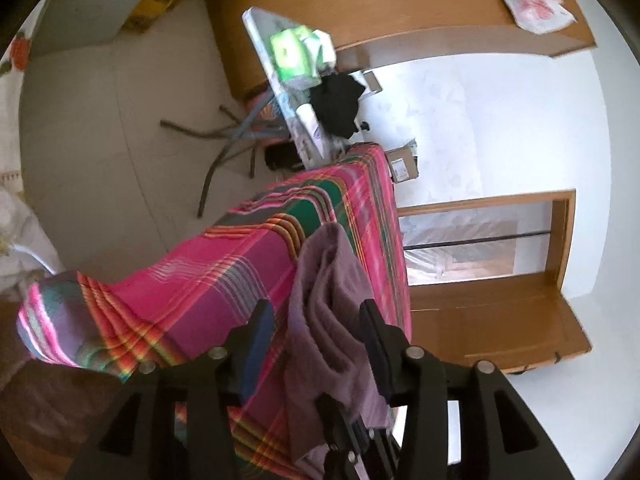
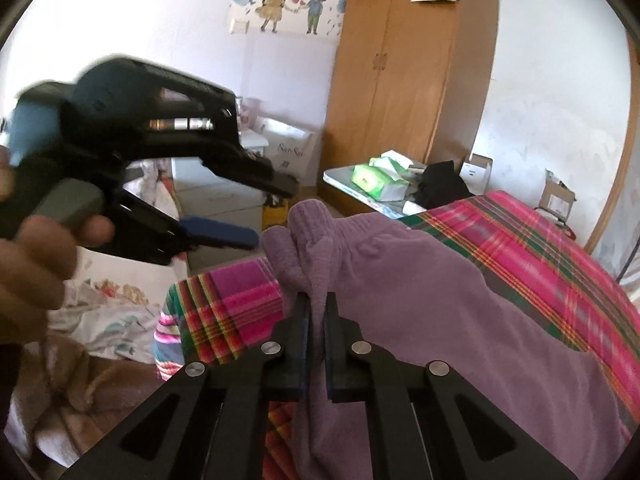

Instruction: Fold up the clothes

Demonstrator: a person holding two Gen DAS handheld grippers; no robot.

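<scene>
Clamped on a bunched fold of one purple garment (image 2: 420,280), the right hand-held gripper (image 2: 317,312) has its jaws pressed together on the cloth. That garment lies draped over the bed (image 2: 560,248), on its pink plaid cover. Beside the garment's raised end, the left hand-held gripper (image 2: 276,216) stands with jaws apart, cloth between them but unpinched. It looks soft, light and limp; an edge or corner seems the best hold.

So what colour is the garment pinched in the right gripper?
Muted purple garment, plain; clearest in the right wrist view.
</scene>
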